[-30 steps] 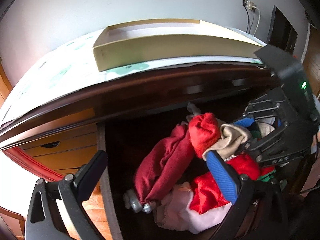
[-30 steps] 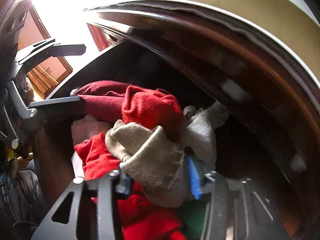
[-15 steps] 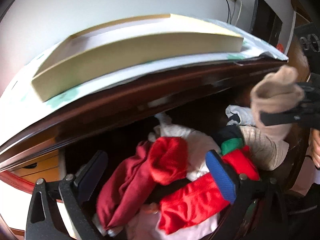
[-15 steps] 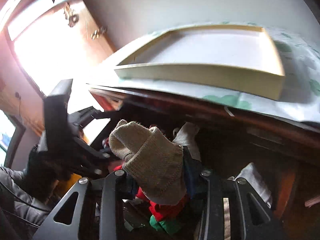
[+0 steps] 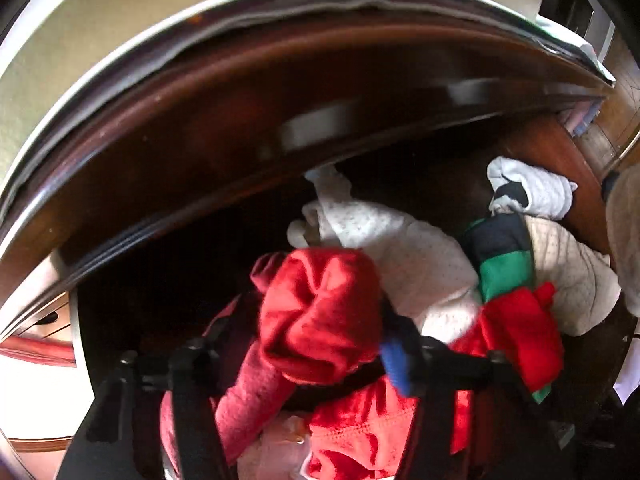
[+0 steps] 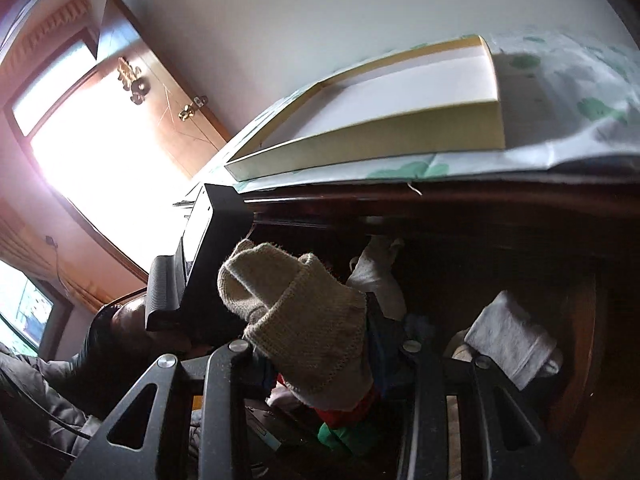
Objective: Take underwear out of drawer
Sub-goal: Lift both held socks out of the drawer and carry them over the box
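Note:
The dark wooden drawer [image 5: 552,160] stands open, stuffed with clothes. My left gripper [image 5: 296,360] points down into it. Its jaws are closing on a bunched red garment [image 5: 320,312], which fills the gap and touches the blue pad [image 5: 396,364]. My right gripper [image 6: 324,348] is shut on a beige knitted garment [image 6: 304,328], held up in front of the drawer opening. That same beige garment shows at the right edge [image 5: 624,232] of the left wrist view. The left gripper's black body [image 6: 208,248] shows behind it.
A white dotted garment [image 5: 400,240], a grey-white sock [image 5: 532,188], a green and black piece [image 5: 504,256], a bright red cloth [image 5: 520,332] and a beige knit [image 5: 568,272] lie in the drawer. A cream tray [image 6: 380,136] sits on the dresser top above. A bright doorway [image 6: 100,152] is at left.
My left gripper came down into the drawer and its wide jaws drew in around the red garment. My right gripper carried the beige knit up and out of the drawer.

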Demonstrator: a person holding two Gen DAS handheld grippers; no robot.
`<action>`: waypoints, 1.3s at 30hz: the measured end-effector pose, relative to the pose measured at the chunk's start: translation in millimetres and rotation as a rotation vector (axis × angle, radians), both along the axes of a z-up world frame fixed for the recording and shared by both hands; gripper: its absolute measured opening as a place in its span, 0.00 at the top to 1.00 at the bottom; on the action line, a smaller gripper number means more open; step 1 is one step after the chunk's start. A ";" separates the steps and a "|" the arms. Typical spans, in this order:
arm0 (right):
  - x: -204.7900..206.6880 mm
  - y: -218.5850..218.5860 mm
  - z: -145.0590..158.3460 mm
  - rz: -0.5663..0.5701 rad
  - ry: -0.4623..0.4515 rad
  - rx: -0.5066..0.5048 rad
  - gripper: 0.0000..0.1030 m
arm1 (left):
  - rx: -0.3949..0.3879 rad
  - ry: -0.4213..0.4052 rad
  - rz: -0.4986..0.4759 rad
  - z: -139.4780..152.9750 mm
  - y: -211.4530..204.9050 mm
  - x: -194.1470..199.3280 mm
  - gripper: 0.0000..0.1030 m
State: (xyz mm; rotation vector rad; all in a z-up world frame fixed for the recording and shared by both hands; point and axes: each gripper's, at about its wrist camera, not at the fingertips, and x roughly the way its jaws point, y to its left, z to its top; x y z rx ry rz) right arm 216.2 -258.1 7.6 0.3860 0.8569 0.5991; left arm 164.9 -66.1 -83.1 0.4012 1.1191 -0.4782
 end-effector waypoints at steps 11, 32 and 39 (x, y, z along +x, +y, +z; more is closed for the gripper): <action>-11.7 -14.3 -0.7 -0.097 -0.004 0.058 0.62 | -0.210 -0.089 0.050 39.1 45.3 -30.2 0.60; -14.6 -12.2 106.4 -0.133 -0.251 0.042 0.62 | -0.339 -0.378 -0.032 159.3 70.5 -49.3 0.65; -2.0 -10.2 123.6 -0.159 -0.305 0.011 0.62 | -0.356 -0.468 -0.003 185.6 66.9 -32.0 0.65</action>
